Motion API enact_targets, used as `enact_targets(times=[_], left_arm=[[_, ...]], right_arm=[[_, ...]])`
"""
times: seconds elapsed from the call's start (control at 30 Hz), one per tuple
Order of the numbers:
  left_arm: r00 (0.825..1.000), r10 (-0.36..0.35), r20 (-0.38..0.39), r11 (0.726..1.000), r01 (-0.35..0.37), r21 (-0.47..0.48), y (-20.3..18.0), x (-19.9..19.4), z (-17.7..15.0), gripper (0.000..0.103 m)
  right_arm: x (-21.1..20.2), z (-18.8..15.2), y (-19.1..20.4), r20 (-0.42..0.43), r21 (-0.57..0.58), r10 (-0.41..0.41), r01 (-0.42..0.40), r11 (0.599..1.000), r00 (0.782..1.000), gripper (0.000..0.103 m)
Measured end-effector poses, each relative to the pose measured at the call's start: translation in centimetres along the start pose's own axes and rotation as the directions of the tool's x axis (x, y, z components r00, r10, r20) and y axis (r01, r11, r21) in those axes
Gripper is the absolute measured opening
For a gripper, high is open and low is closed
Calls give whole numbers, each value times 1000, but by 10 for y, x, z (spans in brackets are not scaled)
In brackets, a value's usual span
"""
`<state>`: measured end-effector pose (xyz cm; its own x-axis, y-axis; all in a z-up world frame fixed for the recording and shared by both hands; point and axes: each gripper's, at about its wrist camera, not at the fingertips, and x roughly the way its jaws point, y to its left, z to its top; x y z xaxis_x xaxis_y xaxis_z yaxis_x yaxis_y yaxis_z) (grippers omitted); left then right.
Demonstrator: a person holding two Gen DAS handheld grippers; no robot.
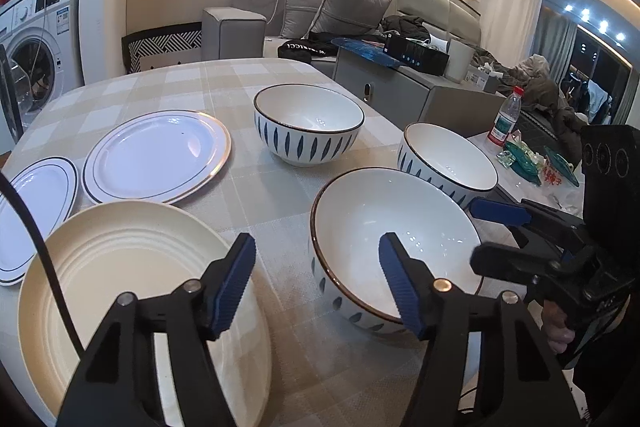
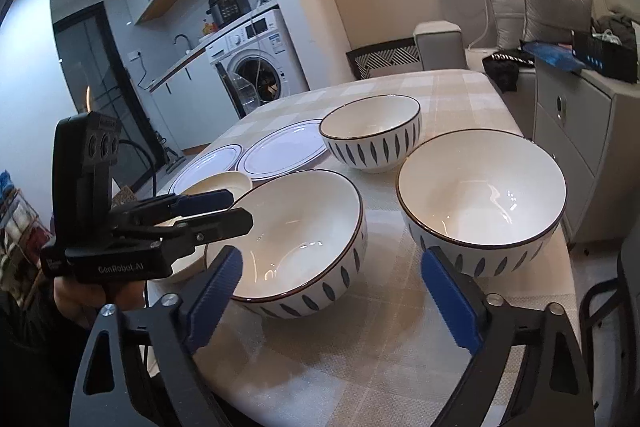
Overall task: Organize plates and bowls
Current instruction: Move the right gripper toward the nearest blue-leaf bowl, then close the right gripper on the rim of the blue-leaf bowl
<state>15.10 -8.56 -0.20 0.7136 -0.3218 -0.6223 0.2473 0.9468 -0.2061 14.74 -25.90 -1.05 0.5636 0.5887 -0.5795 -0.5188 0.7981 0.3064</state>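
Three white bowls with blue leaf marks stand on the checked table: a near one [image 1: 384, 239] [image 2: 300, 239], a right one [image 1: 448, 159] [image 2: 480, 195] and a far one [image 1: 308, 123] [image 2: 372, 131]. Three plates lie to the left: a cream ribbed plate [image 1: 120, 287] [image 2: 224, 187], a gold-rimmed white plate [image 1: 156, 155] [image 2: 280, 151] and a small dark-rimmed plate [image 1: 32, 211] [image 2: 208, 163]. My left gripper [image 1: 318, 279] [image 2: 236, 209] is open and empty, between the cream plate and the near bowl. My right gripper [image 2: 332, 295] [image 1: 486, 235] is open and empty, low in front of the near and right bowls.
The table [image 1: 276, 195] has its edge close behind the right bowl. Beyond it stand a grey cabinet [image 1: 400, 95], a sofa [image 1: 340, 11] and a side table with a water bottle [image 1: 506, 117]. A washing machine [image 2: 256, 67] stands at the far left.
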Motion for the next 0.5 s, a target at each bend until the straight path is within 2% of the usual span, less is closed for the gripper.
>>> enact_targets(times=[0.07,0.17,0.3,0.5], left_arm=[[1000,-8,-7,1000,8,-4,0,2,-1,60],[1000,-11,-11,1000,11,-5,0,3,-1,56],[999,-7,-35,1000,7,4,-1,7,-1,52],[998,-42,-45,998,40,-39,2,10,-2,42]], right_arm=[[5,3,-1,-27,19,-29,30,999,999,75],[14,4,0,-55,40,-52,54,998,997,71],[22,4,1,-71,64,-43,48,997,997,69],[30,5,4,-88,101,-58,67,993,994,59]])
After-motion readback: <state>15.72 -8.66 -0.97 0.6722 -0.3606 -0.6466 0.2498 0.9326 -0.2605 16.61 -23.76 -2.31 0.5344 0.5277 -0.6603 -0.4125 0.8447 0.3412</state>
